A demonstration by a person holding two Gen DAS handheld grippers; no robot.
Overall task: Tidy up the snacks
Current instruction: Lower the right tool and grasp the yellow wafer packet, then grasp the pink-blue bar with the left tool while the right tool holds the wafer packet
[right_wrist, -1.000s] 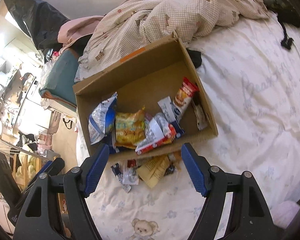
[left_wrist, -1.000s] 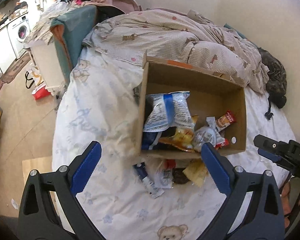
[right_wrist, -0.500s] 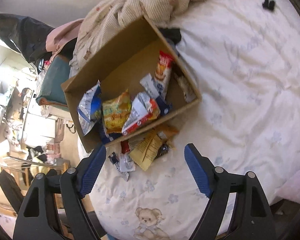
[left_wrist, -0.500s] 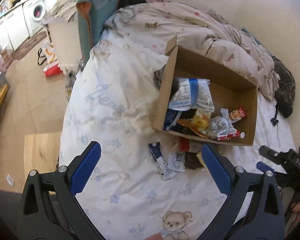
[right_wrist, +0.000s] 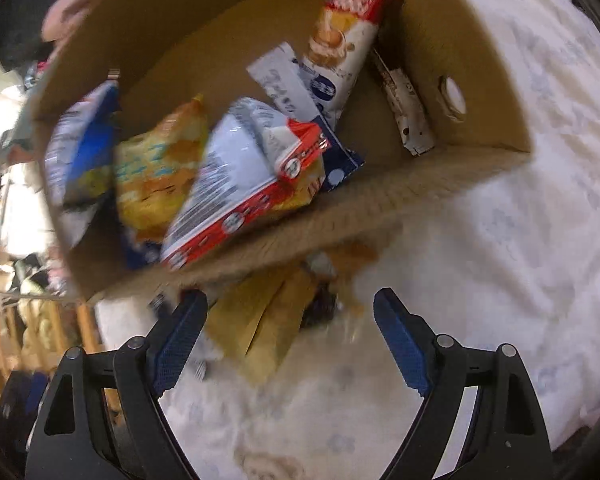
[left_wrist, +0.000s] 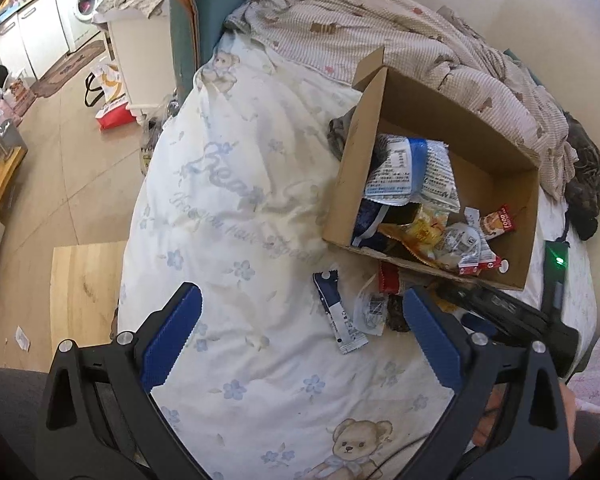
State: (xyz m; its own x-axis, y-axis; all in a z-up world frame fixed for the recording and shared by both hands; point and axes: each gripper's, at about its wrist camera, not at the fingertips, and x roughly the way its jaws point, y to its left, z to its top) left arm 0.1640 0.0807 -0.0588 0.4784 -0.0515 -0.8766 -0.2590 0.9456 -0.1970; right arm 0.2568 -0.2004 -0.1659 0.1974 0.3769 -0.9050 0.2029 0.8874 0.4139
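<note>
Between the left gripper's [left_wrist: 298,324] blue pads lies a white bedsheet [left_wrist: 240,200] printed with pale blue flowers and a tan teddy bear. Ahead of the right gripper [right_wrist: 288,328], the brown cardboard box [right_wrist: 420,184] holds a yellow-orange packet [right_wrist: 156,172], a red-and-white packet [right_wrist: 244,184] and a blue-and-white bag [right_wrist: 80,152]; a tan packet [right_wrist: 260,320] lies between its blue pads.

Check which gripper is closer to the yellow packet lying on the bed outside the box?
Right. The right gripper has open jaws straddling the yellow packet just below the cardboard box. The left gripper sits back over the bedsheet, open, with the packet off past its right jaw.
</note>
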